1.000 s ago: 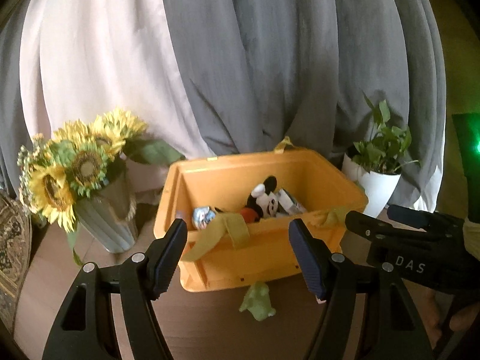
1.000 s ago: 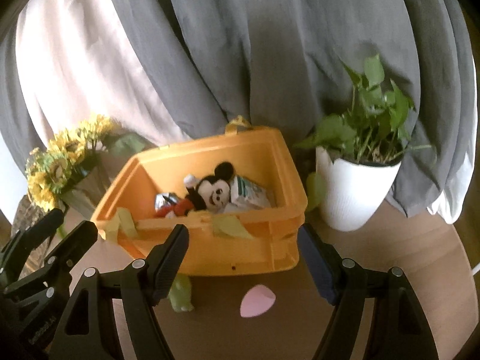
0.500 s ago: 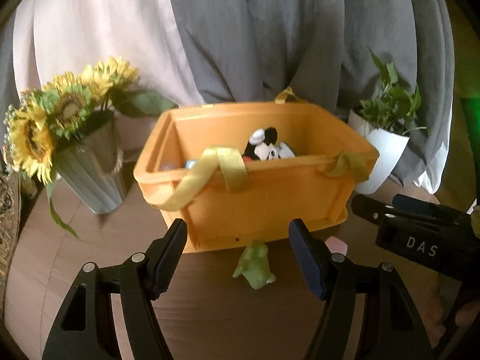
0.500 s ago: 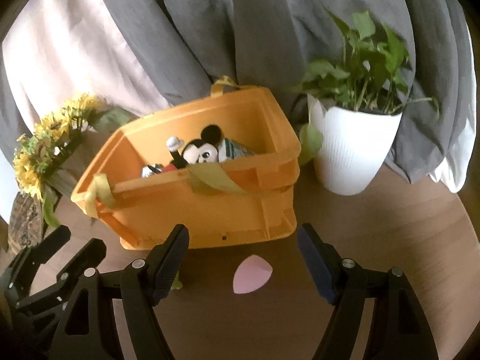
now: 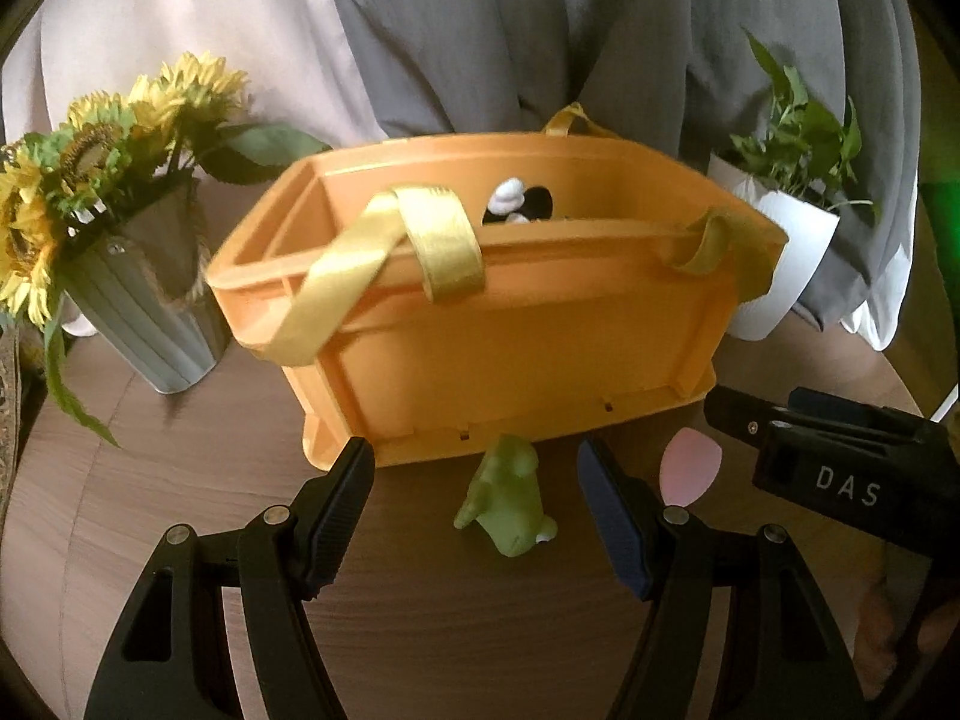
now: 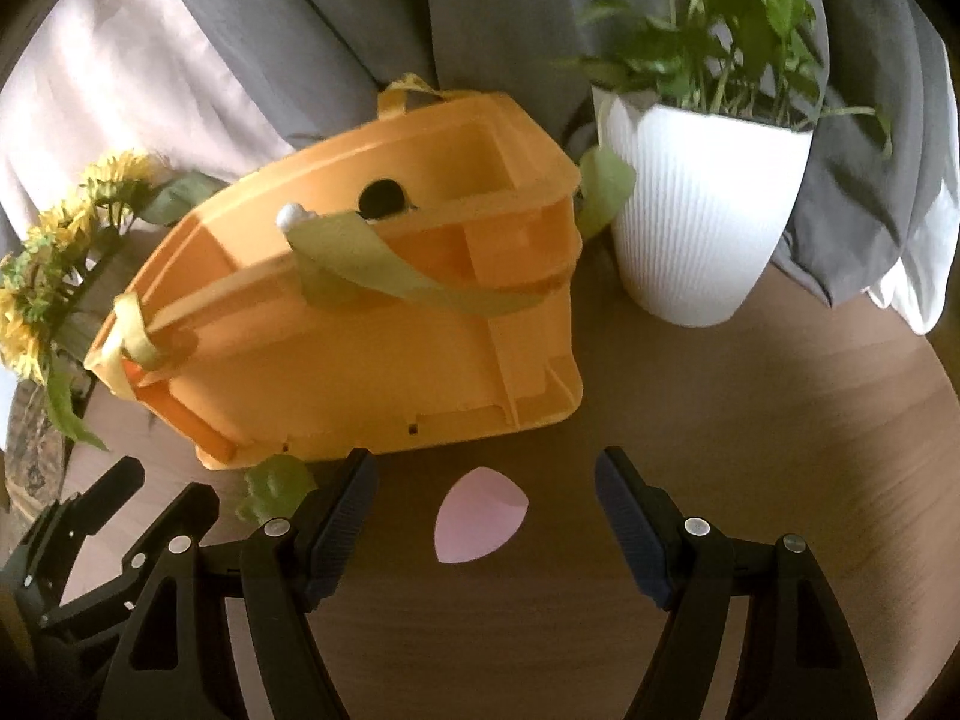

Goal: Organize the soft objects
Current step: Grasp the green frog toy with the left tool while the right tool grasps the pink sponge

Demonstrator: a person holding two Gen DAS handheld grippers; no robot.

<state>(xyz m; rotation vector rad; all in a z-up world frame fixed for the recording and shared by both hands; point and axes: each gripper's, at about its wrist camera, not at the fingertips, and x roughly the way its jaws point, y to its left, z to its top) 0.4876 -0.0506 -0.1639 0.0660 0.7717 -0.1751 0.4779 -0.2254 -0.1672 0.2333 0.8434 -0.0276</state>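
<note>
2 hand-held black grippers with dark blue ribbed pads hang over a round brown wood-grain table (image 6: 780, 432), both angled down toward its near edge. The left gripper (image 5: 477, 516) stands about half open and holds nothing; a small pale green soft animal toy (image 5: 507, 504) lies on the table between its fingers, touching neither pad. The right gripper (image 6: 486, 516) stands wide open, also empty, with a flat pink teardrop-shaped sponge (image 6: 477, 513) lying on the table between its fingers.

Both soft things sit just in front of an orange plastic storage crate (image 5: 510, 354) with yellow ribbon handles (image 5: 414, 252), which stands toward the middle of the table.

The green toy looks light and squashy, likely to give under the pads, so a grip across its plump middle seems safest. The pink sponge looks very light and thin; it lies flat, so the pads would probably need to reach down to the table and pinch its 2 edges. Neither looks fragile or slippery.

Inside the crate, only the top of a black-and-white plush mouse toy (image 5: 519, 204) shows above the rim; the rest of the contents are hidden by the near wall. In the right wrist view the green toy is half covered by the left finger. A ribbed grey vase of yellow sunflowers (image 5: 90, 180) stands at the table's left edge, a ribbed white pot holding a green leafy plant (image 6: 702, 210) at the back right, with grey and pale curtains behind.
</note>
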